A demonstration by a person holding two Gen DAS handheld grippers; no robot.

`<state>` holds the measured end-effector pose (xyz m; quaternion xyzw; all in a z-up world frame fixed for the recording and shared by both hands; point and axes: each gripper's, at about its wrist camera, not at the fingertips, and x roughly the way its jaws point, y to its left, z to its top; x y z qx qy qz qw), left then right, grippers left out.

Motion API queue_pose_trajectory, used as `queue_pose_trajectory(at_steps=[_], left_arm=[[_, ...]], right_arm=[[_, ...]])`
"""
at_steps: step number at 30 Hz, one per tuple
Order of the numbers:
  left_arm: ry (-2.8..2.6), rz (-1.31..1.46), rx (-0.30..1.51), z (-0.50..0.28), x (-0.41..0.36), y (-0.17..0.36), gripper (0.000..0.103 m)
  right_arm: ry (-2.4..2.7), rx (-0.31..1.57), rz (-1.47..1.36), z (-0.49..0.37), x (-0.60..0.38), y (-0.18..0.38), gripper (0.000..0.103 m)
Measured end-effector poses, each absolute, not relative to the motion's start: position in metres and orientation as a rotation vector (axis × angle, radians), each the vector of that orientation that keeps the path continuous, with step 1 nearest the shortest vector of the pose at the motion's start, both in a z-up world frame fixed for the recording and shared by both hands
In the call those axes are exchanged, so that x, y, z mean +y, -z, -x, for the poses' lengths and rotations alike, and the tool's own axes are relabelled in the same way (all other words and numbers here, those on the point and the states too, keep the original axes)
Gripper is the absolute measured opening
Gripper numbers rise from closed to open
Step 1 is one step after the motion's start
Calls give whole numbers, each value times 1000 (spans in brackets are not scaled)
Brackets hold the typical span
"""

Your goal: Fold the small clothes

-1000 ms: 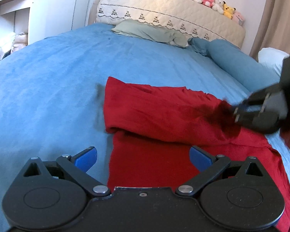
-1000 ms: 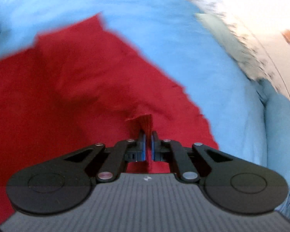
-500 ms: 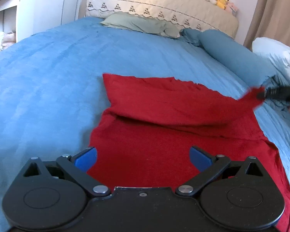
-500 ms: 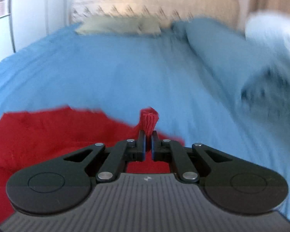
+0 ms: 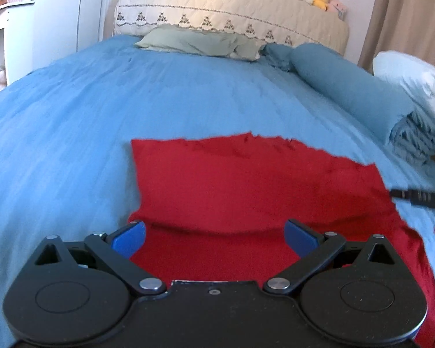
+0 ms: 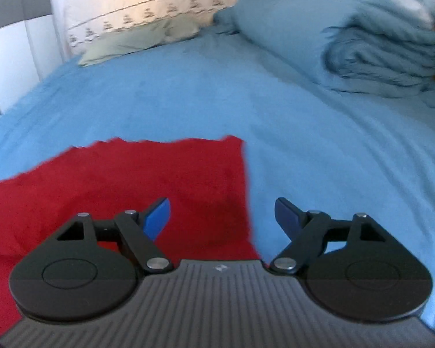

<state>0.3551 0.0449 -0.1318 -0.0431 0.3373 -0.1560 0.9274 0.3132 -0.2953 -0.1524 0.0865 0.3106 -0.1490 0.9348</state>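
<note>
The soft red cloth garment [image 5: 252, 191] lies part-folded on the blue-covered bed [image 5: 72, 121]. Your right gripper [image 6: 222, 216] has its jaws opening, nothing between them; your left gripper [image 5: 214, 236] stands wide, empty. Next, you likely need a fresh edge grasp.

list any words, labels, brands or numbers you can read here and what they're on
No readable text anywhere.
A small pale mark on the right gripper body is too small to read.
The headboard carries only stitched motifs, no letters.
The red cloth shows no label.
</note>
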Motion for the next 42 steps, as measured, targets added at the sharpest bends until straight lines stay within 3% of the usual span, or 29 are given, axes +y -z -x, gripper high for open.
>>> queue_pose_trajectory(at_steps=[4, 14, 18, 27, 30, 36, 42], left_arm=[[322, 78, 673, -377, 34, 128, 103], [286, 86, 800, -421, 27, 176, 103], [287, -30, 799, -414, 18, 168, 103], [214, -107, 550, -315, 37, 74, 103], [180, -101, 506, -272, 50, 41, 103], [163, -19, 573, -204, 79, 20, 103], [156, 48, 664, -139, 95, 36, 103]], right_arm=[[222, 551, -144, -300, -284, 151, 95], [104, 659, -134, -336, -269, 188, 95], [104, 665, -100, -336, -264, 181, 95], [82, 418, -137, -263, -259, 100, 96], [118, 353, -75, -222, -251, 61, 102], [225, 306, -13, -132, -243, 13, 103], [174, 397, 12, -53, -236, 13, 103]])
